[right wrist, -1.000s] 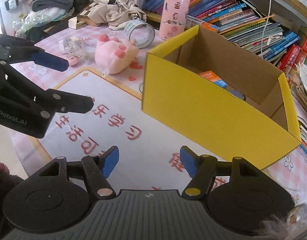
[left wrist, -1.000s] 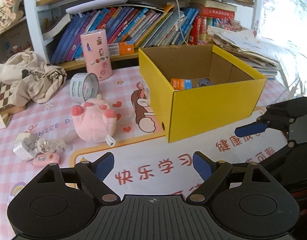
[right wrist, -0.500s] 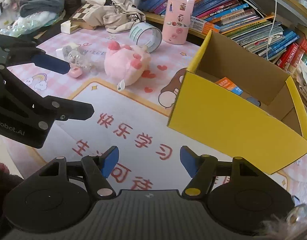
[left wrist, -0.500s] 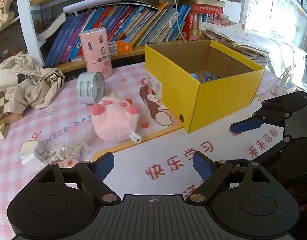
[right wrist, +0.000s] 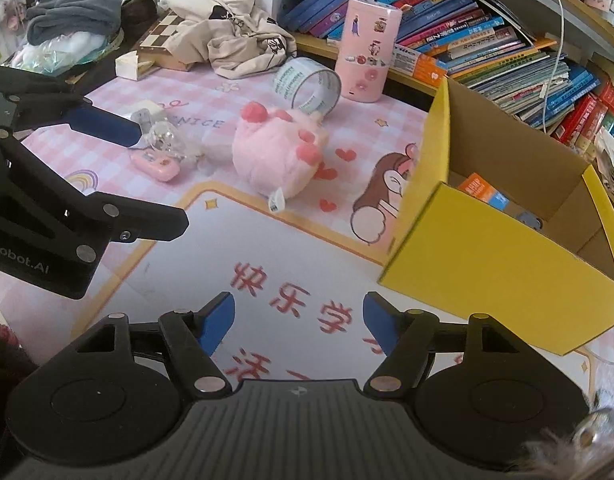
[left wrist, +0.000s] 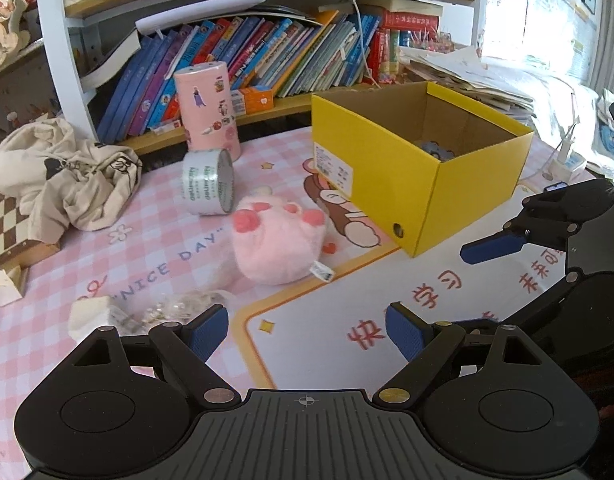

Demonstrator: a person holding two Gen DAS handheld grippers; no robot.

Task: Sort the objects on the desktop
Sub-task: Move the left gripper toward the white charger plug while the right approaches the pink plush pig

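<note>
Bare mat lies under both grippers: left gripper [left wrist: 307, 330] jaws apart, right gripper [right wrist: 299, 318] jaws opening (empty). Pink plush toy [left wrist: 279, 244] ahead; yellow box [right wrist: 503, 252] right.

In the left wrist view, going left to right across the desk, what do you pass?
Beige cloth → tape roll → pink plush → yellow box → right gripper, at the right edge, jaws opening with nothing between them.

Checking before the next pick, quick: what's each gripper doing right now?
Left gripper: open, holding nothing.
Right gripper: jaws opening, nothing between them.
</note>
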